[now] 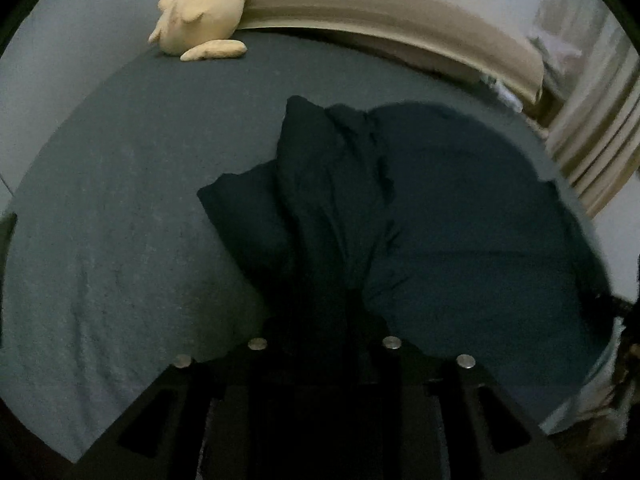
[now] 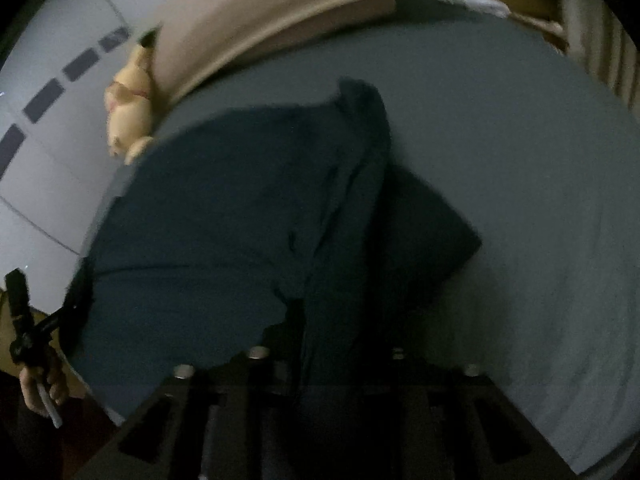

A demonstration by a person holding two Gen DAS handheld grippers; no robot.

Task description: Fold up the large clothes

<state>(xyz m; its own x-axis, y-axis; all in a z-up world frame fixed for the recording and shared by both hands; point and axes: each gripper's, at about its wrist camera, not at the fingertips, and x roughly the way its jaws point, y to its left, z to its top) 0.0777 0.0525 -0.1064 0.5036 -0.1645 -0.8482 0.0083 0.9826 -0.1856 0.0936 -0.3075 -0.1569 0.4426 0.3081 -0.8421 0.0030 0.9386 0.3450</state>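
Fingers [image 1: 324,320] of both grippers sit at the dark garment's [image 1: 460,220] near edge — cloth between them.

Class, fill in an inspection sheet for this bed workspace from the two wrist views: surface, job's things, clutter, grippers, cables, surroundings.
Surface: grey bed sheet, mostly smooth, lightly wrinkled near the front.
Job's things: dark garment spread on the sheet, bunched into a ridge along one side, with folds running toward each camera.
Clutter: yellow plush toy at the far corner, against the beige headboard.
Grippers: left gripper and right gripper both at the garment's near edge; too dark to tell if the fingers are pressing on cloth. A hand holds the left tool, in the right wrist view.
Cables: nothing seen.
Surroundings: pale wall, striped curtain.
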